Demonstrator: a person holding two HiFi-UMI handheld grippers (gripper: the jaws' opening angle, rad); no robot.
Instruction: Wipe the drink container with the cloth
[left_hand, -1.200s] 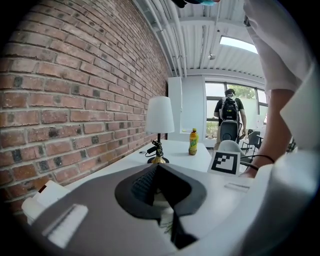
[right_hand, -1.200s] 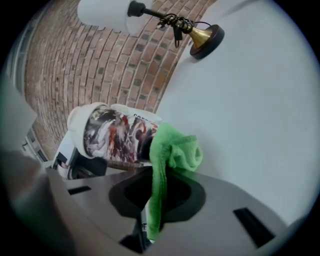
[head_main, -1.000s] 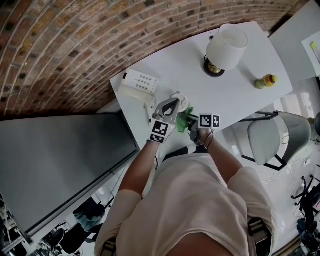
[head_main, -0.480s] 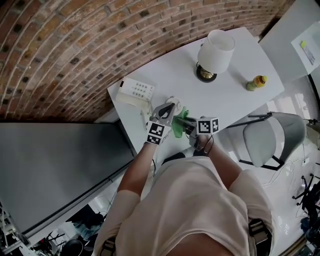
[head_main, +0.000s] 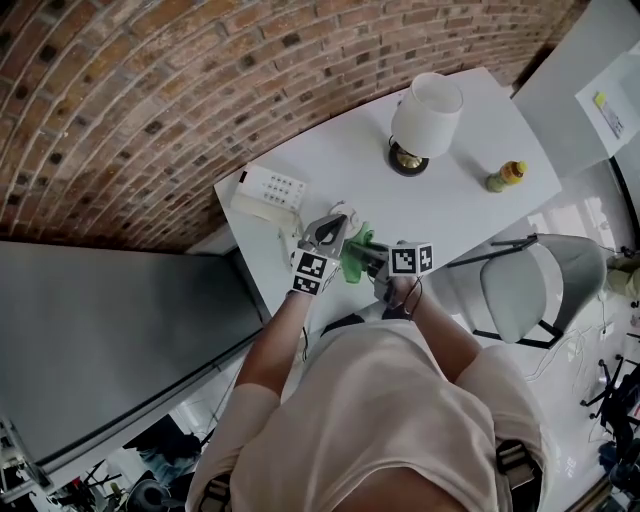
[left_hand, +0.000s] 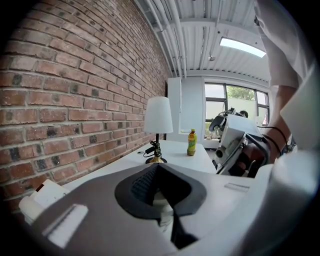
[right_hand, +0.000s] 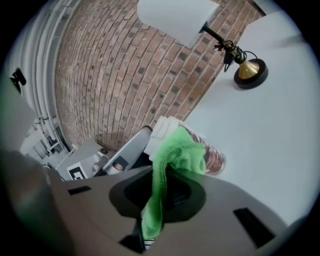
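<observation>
The drink container (head_main: 343, 213), a patterned cup with a white lid (right_hand: 163, 128), is held tilted just above the white table (head_main: 450, 205). My left gripper (head_main: 336, 226) is shut on its lid end; in the left gripper view only a white part of the container (left_hand: 163, 202) shows between the jaws. My right gripper (head_main: 370, 257) is shut on the green cloth (head_main: 356, 256). In the right gripper view the cloth (right_hand: 176, 159) drapes over the container's side (right_hand: 214, 159) and touches it.
A white-shaded lamp (head_main: 424, 118) stands at the table's back, a yellow bottle (head_main: 505, 176) to its right. A white keypad device (head_main: 268, 190) lies at the left end. A grey chair (head_main: 530, 290) stands off the front right edge. The brick wall (head_main: 200, 90) runs behind.
Both grippers keep their holds, with the cloth still against the container. The head view has shifted, so everything sits a little lower and further left in frame.
</observation>
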